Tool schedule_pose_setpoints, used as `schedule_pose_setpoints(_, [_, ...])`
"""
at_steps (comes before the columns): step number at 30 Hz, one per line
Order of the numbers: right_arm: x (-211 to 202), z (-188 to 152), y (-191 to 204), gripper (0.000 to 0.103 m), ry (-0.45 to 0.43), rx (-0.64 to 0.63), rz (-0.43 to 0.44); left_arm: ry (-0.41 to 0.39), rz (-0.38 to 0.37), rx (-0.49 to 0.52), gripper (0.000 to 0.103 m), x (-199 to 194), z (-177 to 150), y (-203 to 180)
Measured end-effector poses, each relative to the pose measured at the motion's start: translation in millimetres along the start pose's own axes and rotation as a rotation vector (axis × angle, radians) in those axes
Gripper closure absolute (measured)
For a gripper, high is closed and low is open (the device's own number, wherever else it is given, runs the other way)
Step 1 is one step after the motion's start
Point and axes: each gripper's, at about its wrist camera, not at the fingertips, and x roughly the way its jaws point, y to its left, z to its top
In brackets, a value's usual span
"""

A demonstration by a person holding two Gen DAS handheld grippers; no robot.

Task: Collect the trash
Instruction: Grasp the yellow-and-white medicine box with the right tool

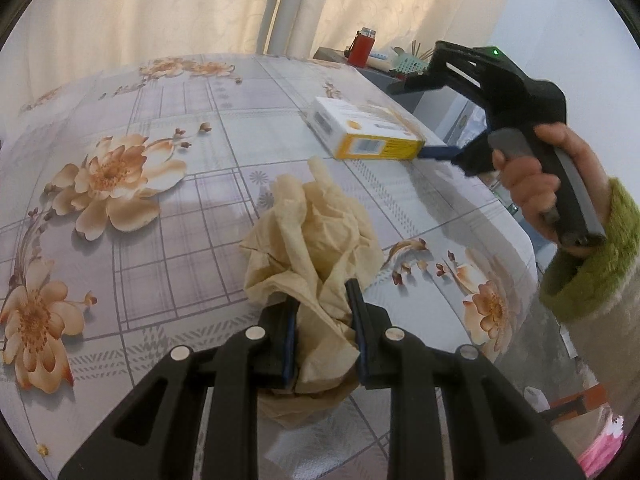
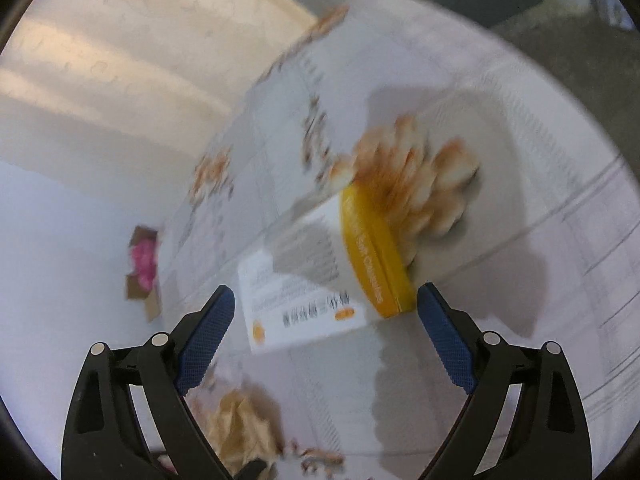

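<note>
Floral tablecloth [image 1: 168, 216]: left gripper [image 1: 324, 332] clamps crumpled tissue [image 1: 312, 240].

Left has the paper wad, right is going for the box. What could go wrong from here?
1. The box sits near the table edge; a nudge from the open right gripper could push it off.
2. The right wrist view is blurred by motion, so aiming is uncertain.
3. The left gripper pinches only part of the crumpled paper; it may slip.
</note>
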Motion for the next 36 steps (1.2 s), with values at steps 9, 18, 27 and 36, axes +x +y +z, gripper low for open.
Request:
schedule_pose_setpoints(9, [-5, -52, 44, 0.015, 0.175, -0.229, 0.046, 0.004, 0.001, -0.001, 0.081, 0, 1, 0])
schedule_pose_setpoints(18, [-6, -22, 74, 0.012, -0.018, -0.525, -0.255, 0.002, 0.008, 0.000, 0.081, 0, 1, -1])
schedule_pose_setpoints(27, [26, 17, 47, 0.012, -0.004, -0.212, -0.185, 0.002, 0.002, -0.009, 0.080, -1, 1, 0])
schedule_pose_setpoints(36, [59, 9, 61, 0.012, 0.030, -0.300, -0.301, 0.000, 0.010, -0.007, 0.080, 0, 2, 1])
